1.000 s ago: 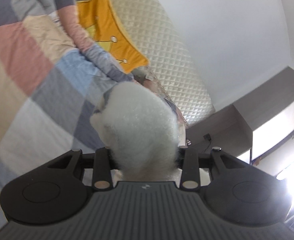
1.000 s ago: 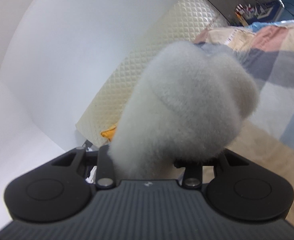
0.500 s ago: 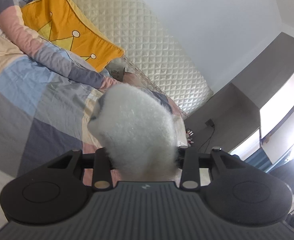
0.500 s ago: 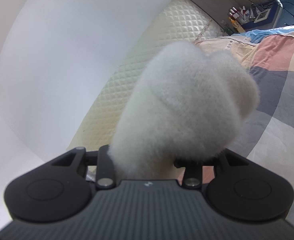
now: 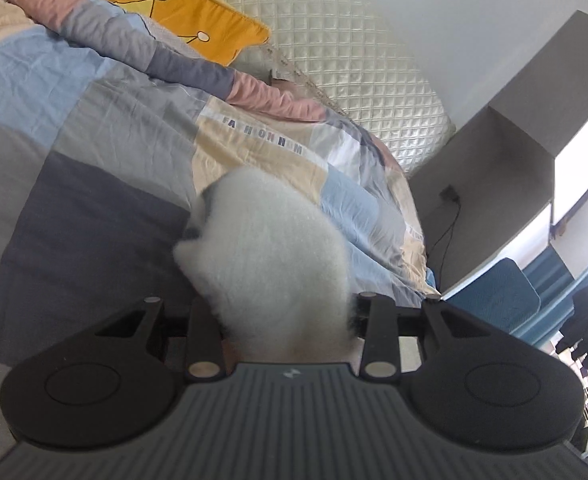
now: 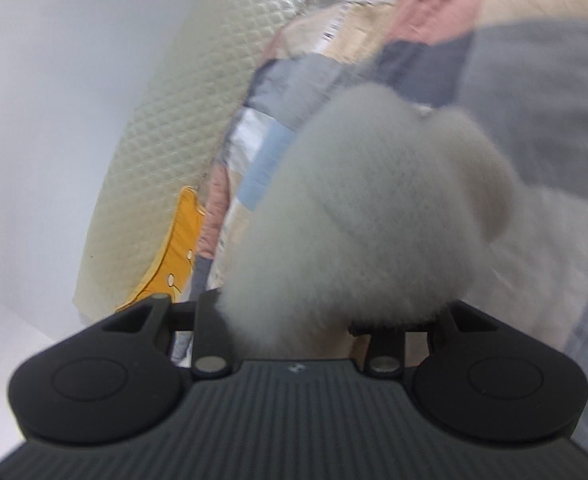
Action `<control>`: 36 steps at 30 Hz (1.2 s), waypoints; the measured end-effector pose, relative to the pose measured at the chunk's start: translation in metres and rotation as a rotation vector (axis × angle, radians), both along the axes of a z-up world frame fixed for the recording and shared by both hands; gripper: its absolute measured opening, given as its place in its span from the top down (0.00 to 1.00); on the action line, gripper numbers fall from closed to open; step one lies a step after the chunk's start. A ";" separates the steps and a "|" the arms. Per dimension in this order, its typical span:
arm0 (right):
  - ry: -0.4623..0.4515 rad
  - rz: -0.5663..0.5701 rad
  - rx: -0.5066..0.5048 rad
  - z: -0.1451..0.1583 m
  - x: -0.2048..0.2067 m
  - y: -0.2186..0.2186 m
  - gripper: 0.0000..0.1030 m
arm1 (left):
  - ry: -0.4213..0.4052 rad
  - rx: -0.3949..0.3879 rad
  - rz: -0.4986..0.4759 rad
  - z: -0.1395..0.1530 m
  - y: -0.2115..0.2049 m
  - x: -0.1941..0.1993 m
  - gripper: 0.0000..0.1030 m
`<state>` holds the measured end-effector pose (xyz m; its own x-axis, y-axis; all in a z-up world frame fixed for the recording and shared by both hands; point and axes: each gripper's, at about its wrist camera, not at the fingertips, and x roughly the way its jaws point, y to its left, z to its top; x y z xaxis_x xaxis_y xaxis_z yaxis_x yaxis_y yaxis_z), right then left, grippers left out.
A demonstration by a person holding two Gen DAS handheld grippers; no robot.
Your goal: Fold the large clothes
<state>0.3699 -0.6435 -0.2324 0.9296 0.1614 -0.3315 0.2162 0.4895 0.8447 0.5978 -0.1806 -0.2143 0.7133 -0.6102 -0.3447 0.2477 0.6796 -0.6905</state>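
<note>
The big bed fills most of both views, with a patchwork cover of grey, blue, pink and cream squares. A padded headboard stands behind it, and a yellow cushion leans there.

The fluffy white garment is held up over the bed, with a bunch of it in each gripper. It looks soft, floppy and light, but thick and puffy. It will probably sag and slide if held loosely. I think the best places to hold are its edges or corners, far apart, so it hangs flat.

The left gripper points a little down at the bed. Its jaws are partly closed, pinching a thick wad of the fluff. The right gripper is tipped the same way, and it squeezes its own fluffy clump.
</note>
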 end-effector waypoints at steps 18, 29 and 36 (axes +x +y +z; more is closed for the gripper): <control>0.013 -0.019 0.082 -0.055 -0.033 0.005 0.52 | 0.108 0.048 -0.005 -0.042 0.019 -0.026 0.43; 0.076 -0.122 0.030 -0.007 -0.107 0.020 0.48 | 0.157 0.203 0.005 0.024 0.047 -0.072 0.40; -0.003 -0.150 -0.009 0.078 -0.136 0.023 0.48 | 0.042 0.323 -0.019 0.132 0.051 -0.115 0.40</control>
